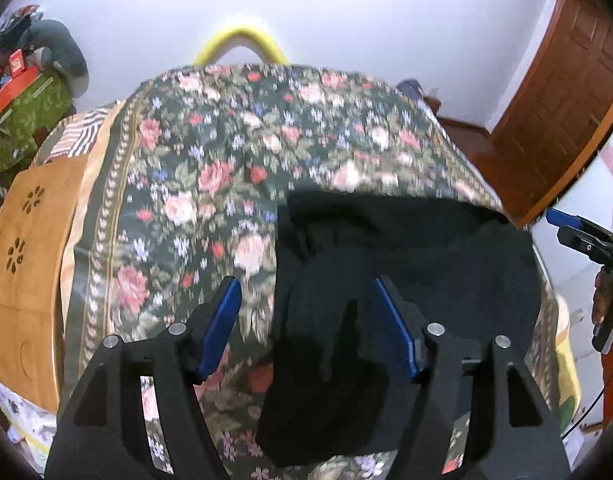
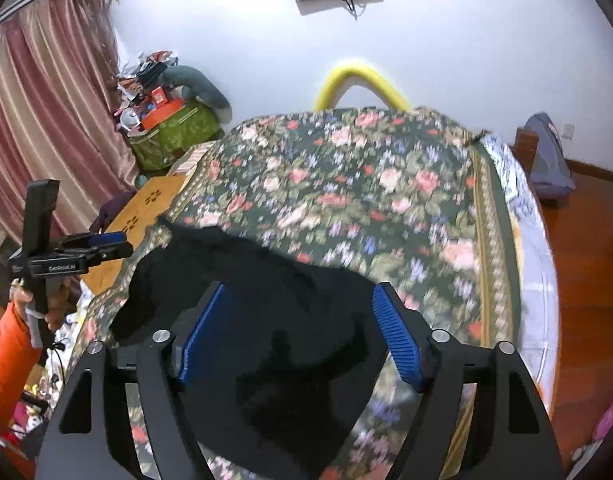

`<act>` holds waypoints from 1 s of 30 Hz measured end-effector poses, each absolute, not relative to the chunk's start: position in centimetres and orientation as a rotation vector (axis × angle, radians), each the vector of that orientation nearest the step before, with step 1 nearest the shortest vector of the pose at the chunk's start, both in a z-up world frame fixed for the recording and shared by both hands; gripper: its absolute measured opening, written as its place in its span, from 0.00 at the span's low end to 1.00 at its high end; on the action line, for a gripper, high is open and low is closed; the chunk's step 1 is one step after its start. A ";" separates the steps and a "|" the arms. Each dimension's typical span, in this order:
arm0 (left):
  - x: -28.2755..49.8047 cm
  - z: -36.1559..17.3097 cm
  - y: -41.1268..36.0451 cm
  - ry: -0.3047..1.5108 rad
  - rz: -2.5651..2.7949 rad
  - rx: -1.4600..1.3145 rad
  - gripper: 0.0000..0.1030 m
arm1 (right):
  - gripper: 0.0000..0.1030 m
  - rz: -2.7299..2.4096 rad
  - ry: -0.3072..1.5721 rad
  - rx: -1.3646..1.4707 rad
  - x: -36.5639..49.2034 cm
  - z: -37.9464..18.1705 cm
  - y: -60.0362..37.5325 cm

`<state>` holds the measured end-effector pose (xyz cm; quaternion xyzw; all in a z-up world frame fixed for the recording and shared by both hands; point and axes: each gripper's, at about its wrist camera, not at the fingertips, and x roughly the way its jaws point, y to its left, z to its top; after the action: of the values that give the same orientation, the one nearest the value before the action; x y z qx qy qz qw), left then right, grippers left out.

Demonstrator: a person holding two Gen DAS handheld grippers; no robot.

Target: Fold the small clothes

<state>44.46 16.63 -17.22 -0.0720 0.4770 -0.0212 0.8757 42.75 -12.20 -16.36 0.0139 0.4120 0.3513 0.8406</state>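
Hovering above the bed, the left gripper (image 1: 306,284) and right gripper (image 2: 300,290) both have their blue pads spread wide with nothing between them. A black garment (image 1: 386,280) lies rumpled on the floral bedspread (image 1: 226,152) right under them, near its front edge.

Black garment (image 1: 406,264), a small dark piece of clothing, lying spread and slightly rumpled on the floral bedspread (image 1: 226,152) near the bed's near edge. Its upper edge runs unevenly across the spread; a narrower part hangs toward the viewer. In the right wrist view the garment (image 2: 266,300) shows soft creases; fabric detail is blurred.
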 end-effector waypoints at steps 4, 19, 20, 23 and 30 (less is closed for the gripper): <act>44.2 -20.1 15.4 1.060 -0.073 -0.146 0.65 | 0.75 0.751 0.945 0.047 41.8 -19.8 -11.5; 44.6 -18.8 12.7 0.906 -0.094 -0.079 0.04 | 0.06 0.757 0.807 0.033 42.4 -19.9 -9.3; 44.3 -18.1 12.6 0.876 -0.105 -0.076 0.04 | 0.05 0.760 0.796 0.020 42.4 -19.5 -9.4; 44.4 -16.6 12.4 0.821 -0.119 -0.083 0.04 | 0.05 0.749 0.749 -0.018 42.7 -17.7 -9.8; 47.8 -19.6 12.2 0.897 -0.066 -0.061 0.04 | 0.05 0.685 0.825 -0.028 46.9 -20.1 -9.4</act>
<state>47.85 12.16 -19.61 -0.0294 0.4333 -0.0317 0.9002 46.88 -9.43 -20.08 -0.0136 0.3931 0.3261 0.8596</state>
